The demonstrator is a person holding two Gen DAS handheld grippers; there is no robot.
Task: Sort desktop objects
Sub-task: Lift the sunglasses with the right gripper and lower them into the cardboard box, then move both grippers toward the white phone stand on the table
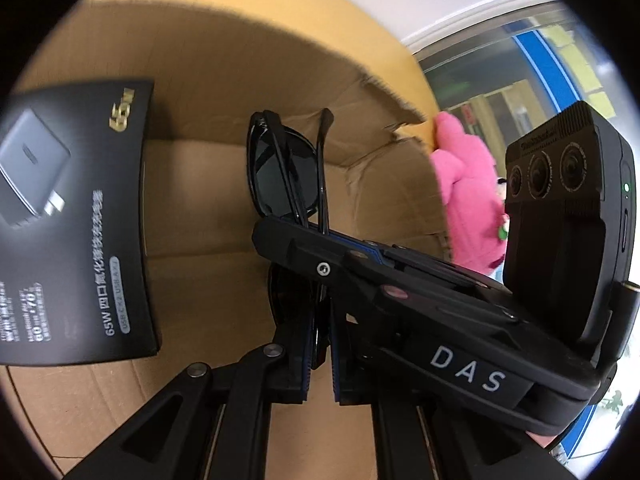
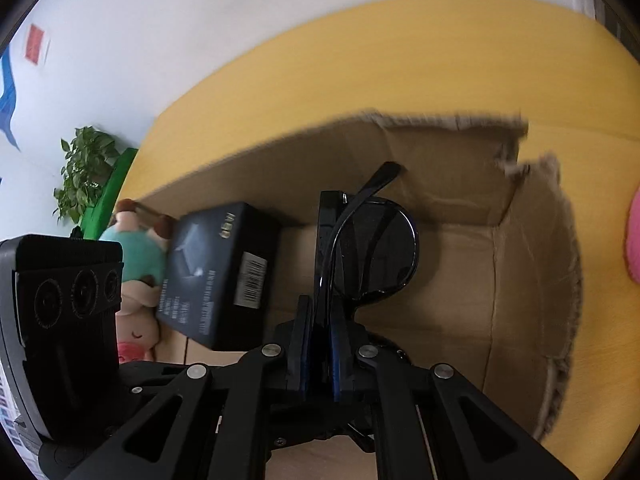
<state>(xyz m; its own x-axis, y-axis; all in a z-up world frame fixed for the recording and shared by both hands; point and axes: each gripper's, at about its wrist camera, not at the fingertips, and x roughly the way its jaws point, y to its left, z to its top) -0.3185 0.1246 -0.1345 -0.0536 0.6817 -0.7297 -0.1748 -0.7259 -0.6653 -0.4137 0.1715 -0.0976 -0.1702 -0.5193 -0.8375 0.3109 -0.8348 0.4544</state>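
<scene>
Soft daylight from the window (image 1: 532,80); a broad shadow darkens the cardboard box (image 1: 224,92) wall. Fisheye edges bend and blacken. The box rim (image 2: 440,118) is motion-blurred.

The sunglasses' (image 1: 282,172) lower lens was hidden behind the right tool (image 1: 320,236) crossing it. The charger box (image 1: 76,216) ran off the left edge, its small print blurred. The pink plush toy (image 2: 634,236) was cut off.

Looked like an office or lab room: yellow table (image 2: 360,60), plain white wall (image 2: 160,20) with a red notice (image 2: 36,43), potted green plant (image 2: 82,172), glazed partition with blue frame (image 1: 540,68).
</scene>
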